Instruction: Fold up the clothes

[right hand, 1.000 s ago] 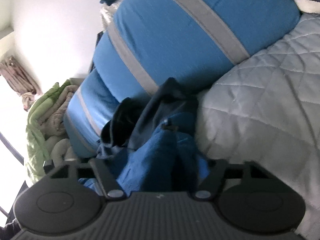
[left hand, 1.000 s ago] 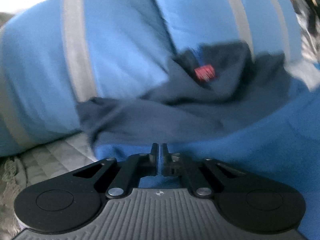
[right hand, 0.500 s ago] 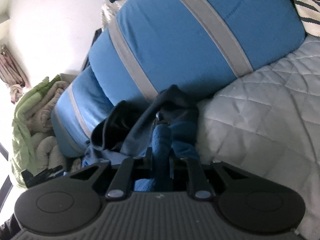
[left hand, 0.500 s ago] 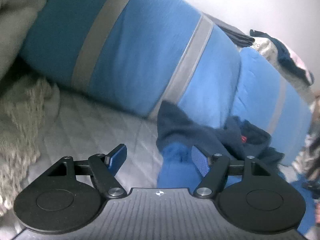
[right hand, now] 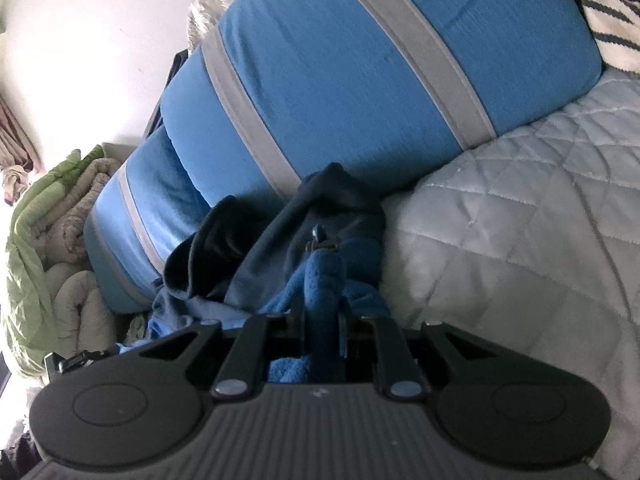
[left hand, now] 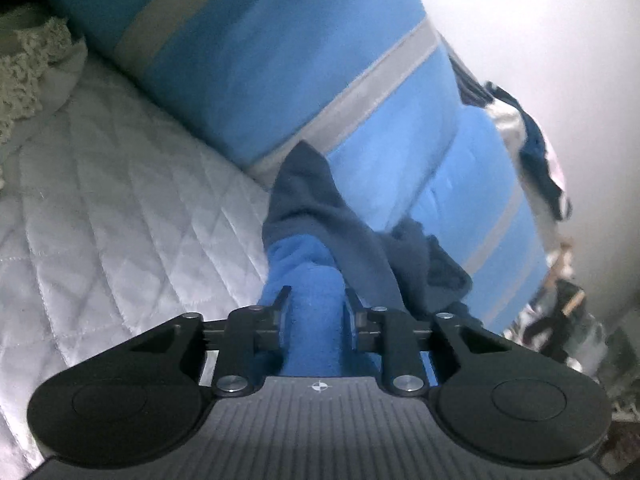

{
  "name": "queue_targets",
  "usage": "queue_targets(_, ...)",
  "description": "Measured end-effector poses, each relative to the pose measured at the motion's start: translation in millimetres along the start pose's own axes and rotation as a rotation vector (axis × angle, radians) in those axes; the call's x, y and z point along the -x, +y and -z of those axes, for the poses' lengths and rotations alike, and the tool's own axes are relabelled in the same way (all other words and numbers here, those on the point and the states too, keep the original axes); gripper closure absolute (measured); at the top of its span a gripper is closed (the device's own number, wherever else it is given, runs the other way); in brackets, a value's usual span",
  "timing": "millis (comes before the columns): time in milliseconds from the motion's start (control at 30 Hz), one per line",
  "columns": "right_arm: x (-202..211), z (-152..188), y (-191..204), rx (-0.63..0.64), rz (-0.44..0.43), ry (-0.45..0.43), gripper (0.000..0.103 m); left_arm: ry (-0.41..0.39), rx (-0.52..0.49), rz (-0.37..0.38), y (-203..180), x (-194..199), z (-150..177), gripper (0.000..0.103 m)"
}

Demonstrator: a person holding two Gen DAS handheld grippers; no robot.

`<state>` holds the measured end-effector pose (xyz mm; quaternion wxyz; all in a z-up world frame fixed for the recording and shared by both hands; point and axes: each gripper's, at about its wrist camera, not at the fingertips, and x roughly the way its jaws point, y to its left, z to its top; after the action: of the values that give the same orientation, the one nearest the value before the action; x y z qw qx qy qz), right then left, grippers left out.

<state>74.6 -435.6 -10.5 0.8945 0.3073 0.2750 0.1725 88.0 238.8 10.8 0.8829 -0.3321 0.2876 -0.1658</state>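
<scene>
A blue and navy garment [left hand: 320, 232] lies bunched on the quilted bed against the striped pillows. In the left wrist view my left gripper [left hand: 314, 300] is shut on a thick roll of its bright blue fleece, the navy part trailing away beyond the fingers. In the right wrist view the same garment [right hand: 328, 216] shows a navy hood and a small zipper pull [right hand: 318, 236]. My right gripper [right hand: 322, 304] is shut on another fold of the blue fleece. Both sets of fingertips are mostly buried in the cloth.
Large blue pillows with grey stripes [right hand: 360, 80] stand behind the garment. A white quilted cover [left hand: 100, 208] spreads over the bed. Folded green and beige blankets [right hand: 40, 232] sit far left, a striped cloth [right hand: 608, 12] top right, more clothes [left hand: 540, 168] by the wall.
My left gripper opened, swung to a new part of the garment and closed on a roll of blue fleece. My right gripper closed on its fold and has kept hold of it.
</scene>
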Motion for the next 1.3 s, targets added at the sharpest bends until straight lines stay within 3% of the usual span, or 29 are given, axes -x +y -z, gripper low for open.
queue_targets(167, 6.9, -7.2, 9.9, 0.04, -0.014, -0.05, 0.089, -0.058, -0.072, -0.05, -27.9, 8.3, -4.9, 0.084)
queue_targets(433, 22.2, -14.7, 28.5, 0.073, -0.026, -0.098, 0.09, -0.103, -0.094, -0.033, -47.7, 26.6, -7.4, 0.084)
queue_targets(633, 65.3, -9.9, 63.0, 0.096, -0.059, -0.187, 0.093, -0.205, -0.156, 0.007, -94.2, 74.8, 7.1, 0.085)
queue_targets(833, 135.4, 20.7, 100.0, 0.121, -0.051, -0.263, 0.094, -0.237, -0.229, 0.033, -124.4, 147.4, 46.5, 0.086)
queue_targets(1100, 210.4, 65.2, 137.3, 0.139, -0.068, -0.28, 0.095, -0.221, -0.221, 0.029, -126.6, 226.4, 89.6, 0.087)
queue_targets(1300, 261.6, 100.2, 144.6, 0.104, -0.082, -0.318, 0.095, -0.244, -0.273, 0.088, -150.1, 273.0, 123.7, 0.088)
